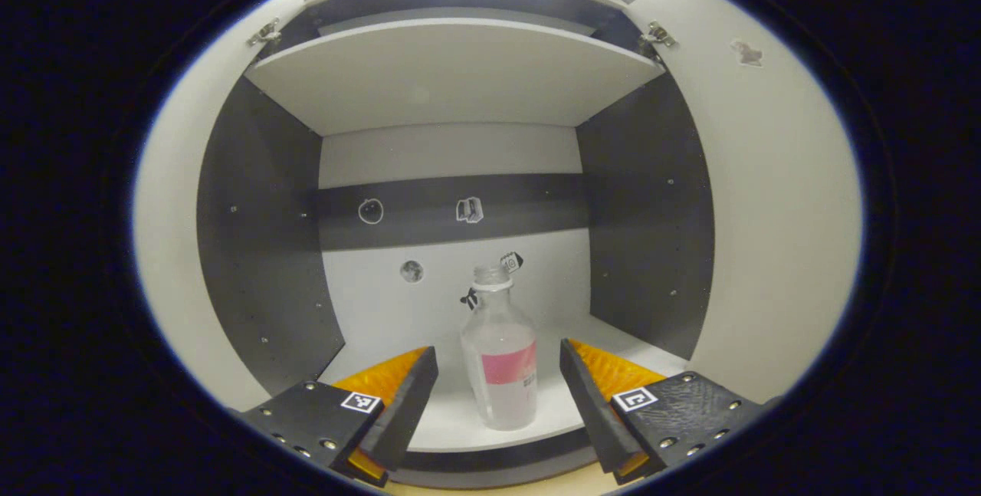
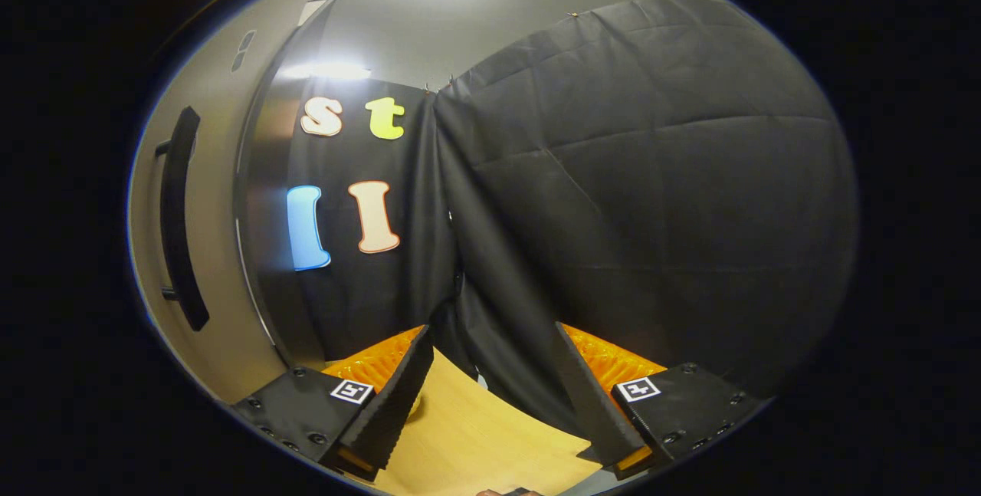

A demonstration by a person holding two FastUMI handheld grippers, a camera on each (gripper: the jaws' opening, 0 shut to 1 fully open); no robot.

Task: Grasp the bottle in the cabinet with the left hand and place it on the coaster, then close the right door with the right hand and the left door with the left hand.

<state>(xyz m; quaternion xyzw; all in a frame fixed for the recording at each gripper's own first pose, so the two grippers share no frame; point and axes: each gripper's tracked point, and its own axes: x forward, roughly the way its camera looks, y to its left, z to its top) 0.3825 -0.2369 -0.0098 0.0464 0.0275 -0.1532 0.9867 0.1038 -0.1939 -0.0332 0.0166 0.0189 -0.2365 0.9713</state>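
- Bottle [image 1: 500,358]: clear plastic, upright on the cabinet's lower shelf [image 1: 452,423], near the front edge, with a pink label band round its middle and no cap that I can make out on the neck.
- Handling, as a judgement: it looks light and thin-walled, so it may dent or slip under a hard squeeze; with the neck seemingly open, keeping it upright matters if any liquid is inside, and I cannot tell how full it is. The best hold looks to be across the body at or just under the label, where the sides are straight.
- Left gripper [image 1: 498,396]: fingers spread wide, one on each side of the bottle, not touching it; the bottle sits centred in the gap.
- Cabinet [image 1: 260,251]: both doors stand open, an upper shelf [image 1: 452,74] overhead, small stickers on the back panel.
- Right gripper [image 2: 490,404]: fingers apart and holding nothing, hovering over the wooden surface [image 2: 475,442], facing the booth's cloth wall; a door with a dark handle [image 2: 178,220] stands at the left of the right gripper view.
- Coaster: not identified.
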